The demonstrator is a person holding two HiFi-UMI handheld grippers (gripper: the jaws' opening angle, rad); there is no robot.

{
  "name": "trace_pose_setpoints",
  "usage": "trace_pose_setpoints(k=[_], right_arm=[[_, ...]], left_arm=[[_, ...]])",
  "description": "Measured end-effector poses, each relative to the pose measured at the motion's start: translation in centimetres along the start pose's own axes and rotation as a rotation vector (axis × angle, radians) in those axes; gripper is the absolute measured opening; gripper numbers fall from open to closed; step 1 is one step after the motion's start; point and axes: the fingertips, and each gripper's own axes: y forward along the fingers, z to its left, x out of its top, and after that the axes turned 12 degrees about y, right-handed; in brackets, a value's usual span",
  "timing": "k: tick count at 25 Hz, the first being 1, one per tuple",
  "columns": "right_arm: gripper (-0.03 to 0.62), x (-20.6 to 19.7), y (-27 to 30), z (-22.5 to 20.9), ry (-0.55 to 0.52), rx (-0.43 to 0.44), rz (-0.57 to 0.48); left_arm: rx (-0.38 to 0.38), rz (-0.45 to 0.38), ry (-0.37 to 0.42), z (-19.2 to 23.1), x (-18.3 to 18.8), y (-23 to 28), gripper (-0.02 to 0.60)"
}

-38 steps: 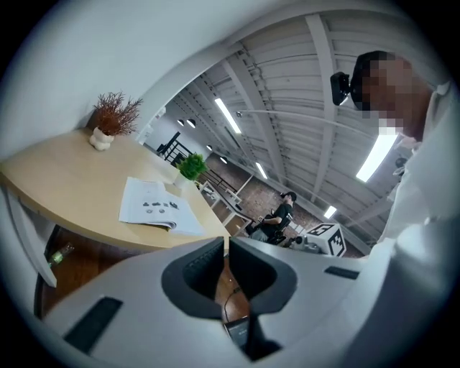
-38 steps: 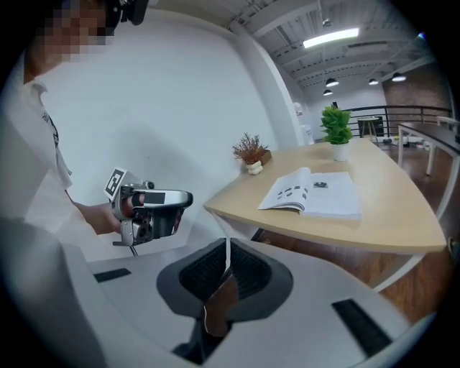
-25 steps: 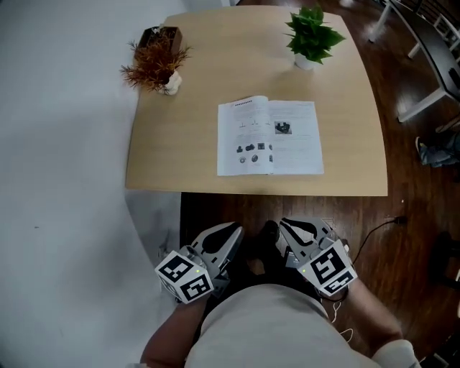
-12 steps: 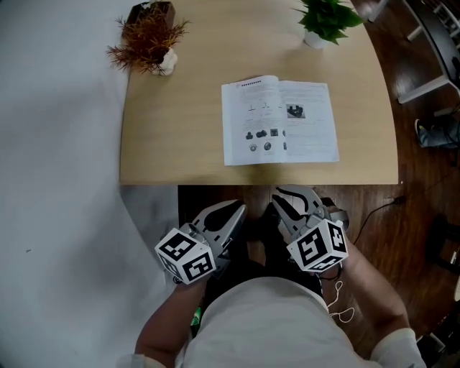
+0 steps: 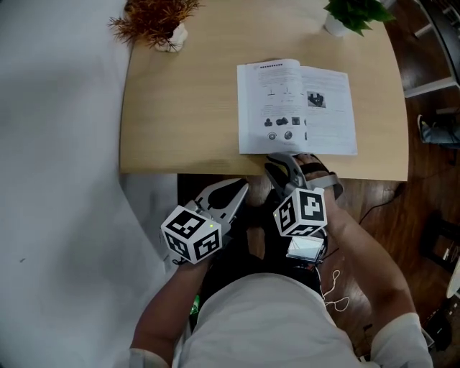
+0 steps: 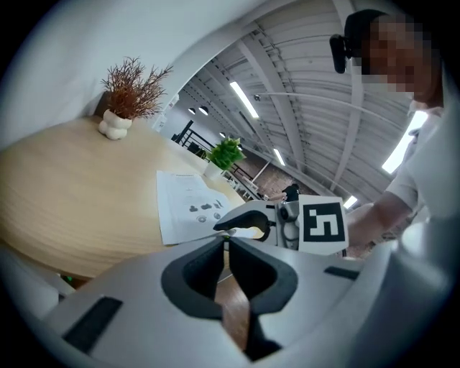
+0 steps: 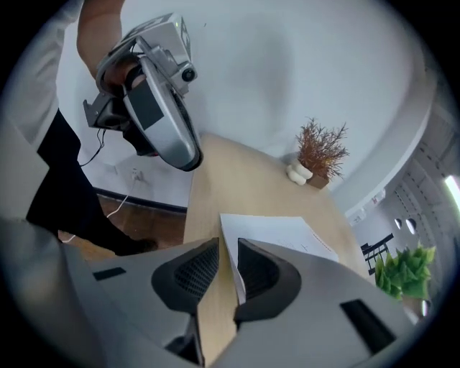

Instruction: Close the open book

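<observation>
I'm reaching in: my right tongs have just been opening a little, still empty, and next need the book edge between them, while my left tongs hang closed.

Green plant, dried plant cut by top edge; book print unreadable.

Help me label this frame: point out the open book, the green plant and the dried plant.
open book [image 5: 277,108], head view, left page.
green plant [image 5: 357,10], head view, leaves.
dried plant [image 5: 153,13], head view, twigs.
</observation>
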Motion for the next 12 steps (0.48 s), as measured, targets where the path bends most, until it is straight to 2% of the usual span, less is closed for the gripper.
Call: trace_pose_setpoints(k=[6, 12], right_arm=[[0.06, -0.1, 2.6, 0.2, -0.085, 0.003, 0.061], [0.06, 0.4, 4.0, -0.2, -0.105, -0.01, 0.085]], left_arm=[[-0.007, 0.028, -0.03, 0.9, -1.2, 1.2, 0.0], [-0.015, 0.037, -0.042, 1.3, -1.4, 1.8, 0.0]])
